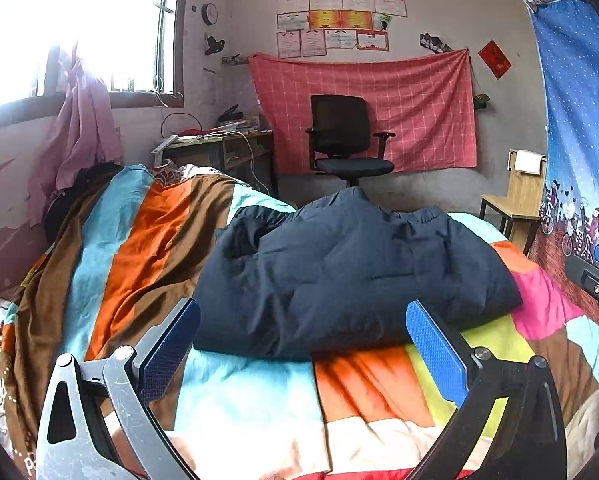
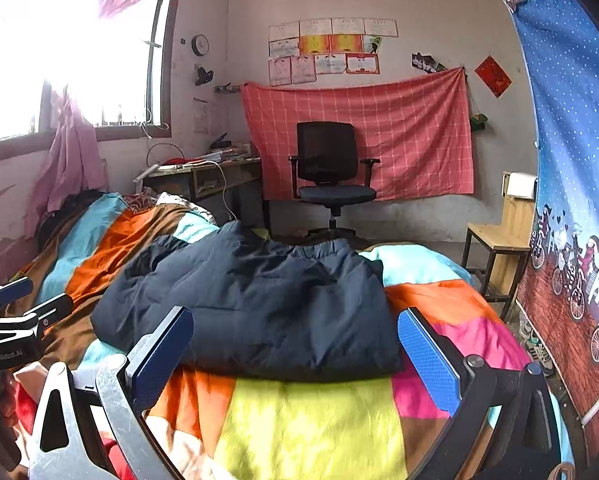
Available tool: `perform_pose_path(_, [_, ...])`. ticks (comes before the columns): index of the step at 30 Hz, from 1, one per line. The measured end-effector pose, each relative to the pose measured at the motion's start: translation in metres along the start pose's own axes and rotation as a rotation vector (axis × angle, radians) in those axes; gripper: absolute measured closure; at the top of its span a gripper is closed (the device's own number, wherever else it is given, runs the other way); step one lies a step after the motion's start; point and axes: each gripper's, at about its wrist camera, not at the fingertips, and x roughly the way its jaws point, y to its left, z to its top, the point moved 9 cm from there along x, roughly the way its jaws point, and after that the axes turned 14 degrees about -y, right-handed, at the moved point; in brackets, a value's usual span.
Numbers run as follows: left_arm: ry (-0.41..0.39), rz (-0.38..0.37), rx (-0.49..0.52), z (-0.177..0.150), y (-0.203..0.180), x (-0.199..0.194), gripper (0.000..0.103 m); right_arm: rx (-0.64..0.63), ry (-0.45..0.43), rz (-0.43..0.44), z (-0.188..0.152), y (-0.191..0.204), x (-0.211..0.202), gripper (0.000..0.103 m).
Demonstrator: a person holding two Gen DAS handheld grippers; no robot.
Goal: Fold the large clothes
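A dark navy padded jacket (image 1: 351,272) lies folded in a thick bundle on a bed with a multicoloured striped cover (image 1: 235,400). It also shows in the right wrist view (image 2: 255,308) on the same cover (image 2: 311,428). My left gripper (image 1: 303,340) is open and empty, its blue pads just short of the jacket's near edge. My right gripper (image 2: 295,352) is open and empty, also just in front of the jacket. The right gripper shows at the right edge of the left wrist view (image 1: 597,280); the left gripper shows at the left edge of the right wrist view (image 2: 15,312).
A black office chair (image 2: 331,176) stands beyond the bed before a red checked cloth (image 2: 399,128). A cluttered desk (image 2: 203,180) is under the window. A wooden chair (image 2: 499,240) and a blue patterned curtain (image 2: 571,200) are on the right.
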Motion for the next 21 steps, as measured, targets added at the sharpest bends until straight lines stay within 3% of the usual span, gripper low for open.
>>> perform_pose_path(12, [0.034, 0.000, 0.007, -0.029, 0.011, -0.008, 0.002, -0.035, -0.002, -0.012, -0.022, 0.016, -0.016, 0.000])
perform_pose_path(21, [0.081, 0.024, -0.003, -0.053, 0.018, -0.011, 0.002, -0.027, 0.057, -0.007, -0.046, 0.024, -0.017, 0.000])
